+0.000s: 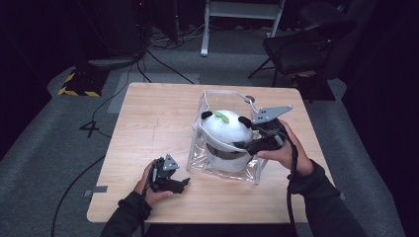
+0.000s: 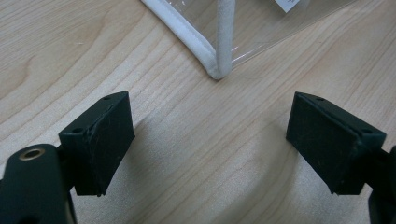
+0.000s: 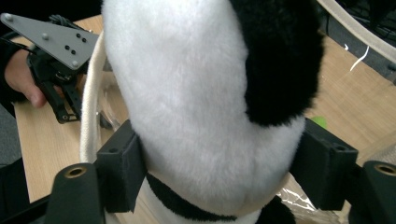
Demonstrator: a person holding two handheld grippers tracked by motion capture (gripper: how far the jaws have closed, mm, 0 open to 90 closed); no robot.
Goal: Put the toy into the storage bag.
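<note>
Right tool (image 3: 219, 177): jaws either side of the plush panda (image 1: 226, 129), both pads touching its white fur; whether they press, I cannot tell.
Left tool (image 2: 210, 144): jaws wide apart, nothing between, low over the counter (image 1: 148, 123).
Panda: standing inside the clear bag (image 1: 200, 165).
Bag corner (image 2: 218, 72): just ahead of the left tool.

My right gripper (image 3: 219, 172) has its jaws on either side of the panda (image 3: 196, 102), both pads against the white fur. The bag's white rim (image 3: 88, 107) runs down on the left, and beyond it my left gripper (image 3: 58, 88) sits on the table (image 3: 46, 149)
</note>
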